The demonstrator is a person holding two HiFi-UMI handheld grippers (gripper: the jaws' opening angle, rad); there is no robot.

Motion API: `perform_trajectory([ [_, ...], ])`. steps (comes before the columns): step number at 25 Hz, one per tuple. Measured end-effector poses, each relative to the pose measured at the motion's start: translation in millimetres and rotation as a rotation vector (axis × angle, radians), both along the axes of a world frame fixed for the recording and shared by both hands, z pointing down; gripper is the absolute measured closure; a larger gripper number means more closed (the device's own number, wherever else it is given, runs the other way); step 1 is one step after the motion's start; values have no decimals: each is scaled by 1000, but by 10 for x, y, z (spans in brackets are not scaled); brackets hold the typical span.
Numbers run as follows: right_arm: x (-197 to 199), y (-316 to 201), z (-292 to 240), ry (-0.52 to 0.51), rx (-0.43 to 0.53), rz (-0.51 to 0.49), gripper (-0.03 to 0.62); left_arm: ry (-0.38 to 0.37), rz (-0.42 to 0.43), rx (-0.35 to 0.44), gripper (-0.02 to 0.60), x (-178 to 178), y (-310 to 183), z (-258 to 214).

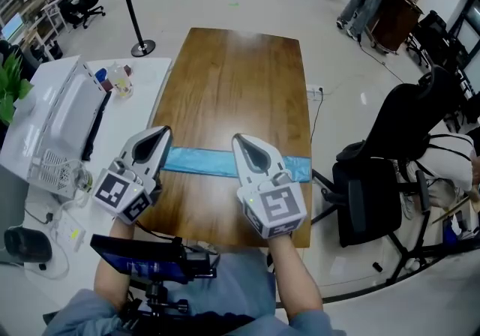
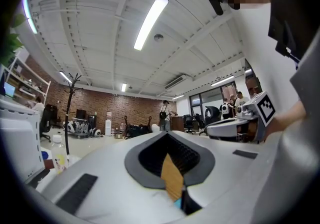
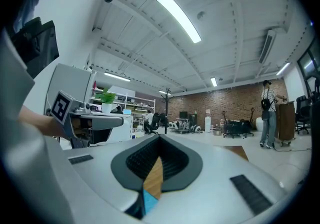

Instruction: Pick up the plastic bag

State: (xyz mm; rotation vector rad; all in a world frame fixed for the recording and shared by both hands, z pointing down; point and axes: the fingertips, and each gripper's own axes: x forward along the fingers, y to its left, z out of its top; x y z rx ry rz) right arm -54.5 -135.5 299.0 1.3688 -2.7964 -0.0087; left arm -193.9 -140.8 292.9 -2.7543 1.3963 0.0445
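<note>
The plastic bag [image 1: 199, 162] is a long flat blue strip lying across the near part of the wooden table [image 1: 232, 79]. In the head view my left gripper [image 1: 166, 130] hangs over the bag's left end and my right gripper [image 1: 238, 138] over its middle. Both point away from me with their jaws closed tip to tip and nothing between them. In the left gripper view, wood and a sliver of blue bag [image 2: 178, 202] show through the hollow of the left gripper [image 2: 165, 132]. The right gripper view shows the same blue bag [image 3: 148, 202] below the right gripper [image 3: 160, 136].
A white side table [image 1: 142, 72] at the left carries a white machine [image 1: 52, 132] and small bottles [image 1: 120, 79]. A black office chair [image 1: 375, 184] stands close to the table's right edge. A black stanchion [image 1: 139, 46] stands behind the side table, and people are far back in the room.
</note>
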Motion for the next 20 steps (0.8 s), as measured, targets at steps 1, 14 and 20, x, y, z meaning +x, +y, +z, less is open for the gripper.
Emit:
perform_trajectory([
  [1,-6,4,4,2,7,-4,594,-4,2,0,580,6,4,4],
  [14,-14,32,-34,0,33,-8,594,-16,16,1,578,56,43,-1],
  [20,2,31,-46,-13,26,13,594,-31,23,3,580,90,74,-6],
])
